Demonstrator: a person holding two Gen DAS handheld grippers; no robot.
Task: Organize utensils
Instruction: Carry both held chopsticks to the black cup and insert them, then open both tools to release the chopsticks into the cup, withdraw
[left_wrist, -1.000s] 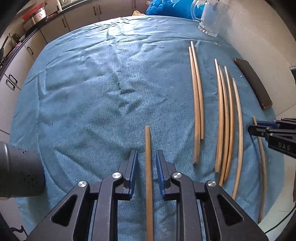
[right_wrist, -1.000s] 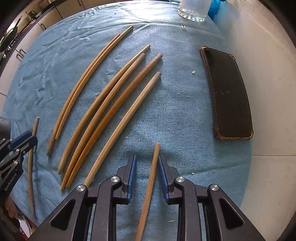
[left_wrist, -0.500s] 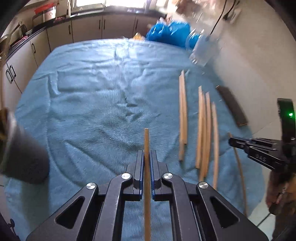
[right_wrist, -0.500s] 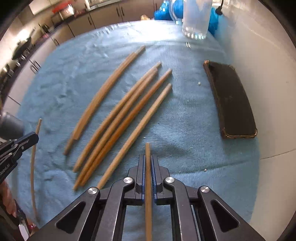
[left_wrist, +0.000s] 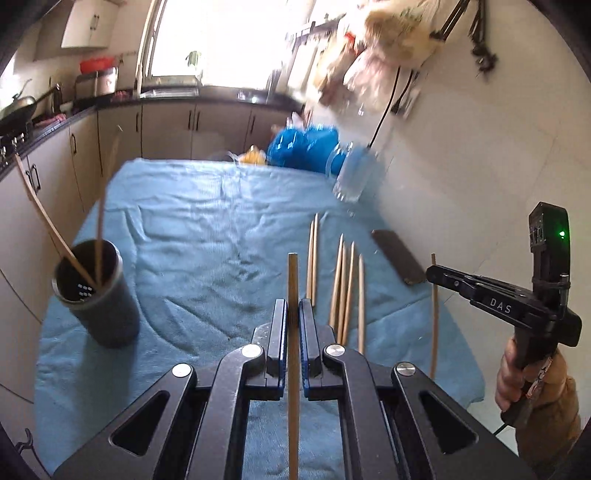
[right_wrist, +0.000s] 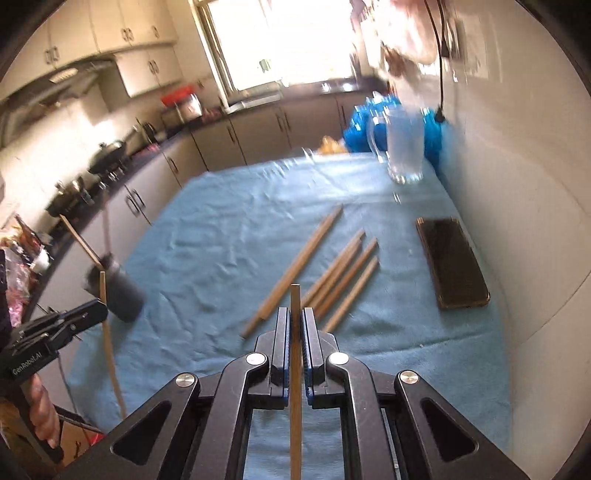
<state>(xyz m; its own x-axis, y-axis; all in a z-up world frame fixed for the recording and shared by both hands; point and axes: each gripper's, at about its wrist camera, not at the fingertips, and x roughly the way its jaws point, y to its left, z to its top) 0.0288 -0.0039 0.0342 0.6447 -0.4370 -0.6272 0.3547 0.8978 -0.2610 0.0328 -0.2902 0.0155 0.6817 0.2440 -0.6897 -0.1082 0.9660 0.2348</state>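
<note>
The left gripper (left_wrist: 293, 317) is closed tight on 1 thin wooden chopstick (left_wrist: 293, 280), which runs straight up the narrow slot between the 2 blue-padded fingers (left_wrist: 281, 325), its blunt tip standing clear beyond the fingertips and its lower length passing back between the black arms to the bottom edge of the view. The right gripper (right_wrist: 294, 325) is clamped the same way on a 2nd wooden chopstick (right_wrist: 295, 299), centred between its own blue pads (right_wrist: 307, 328) with the tip poking out past them. Both held sticks are lifted off the blue cloth-covered table (left_wrist: 192, 221). In the left wrist view the right gripper shows at the right edge, held by a hand (left_wrist: 511, 380), with its chopstick hanging down below the jaws. On the cloth, 6 more wooden chopsticks (right_wrist: 332, 269) lie loose: 2 side by side as a pair, then 4 grouped just beside them, all well apart from either set of fingers. A dark cylindrical utensil holder (left_wrist: 94, 291) stands near the left edge of the table with 2 chopsticks already leaning in it. A dark flat phone (right_wrist: 452, 262) lies near the wall side, and a clear glass mug (right_wrist: 402, 147) stands at the far end.
</note>
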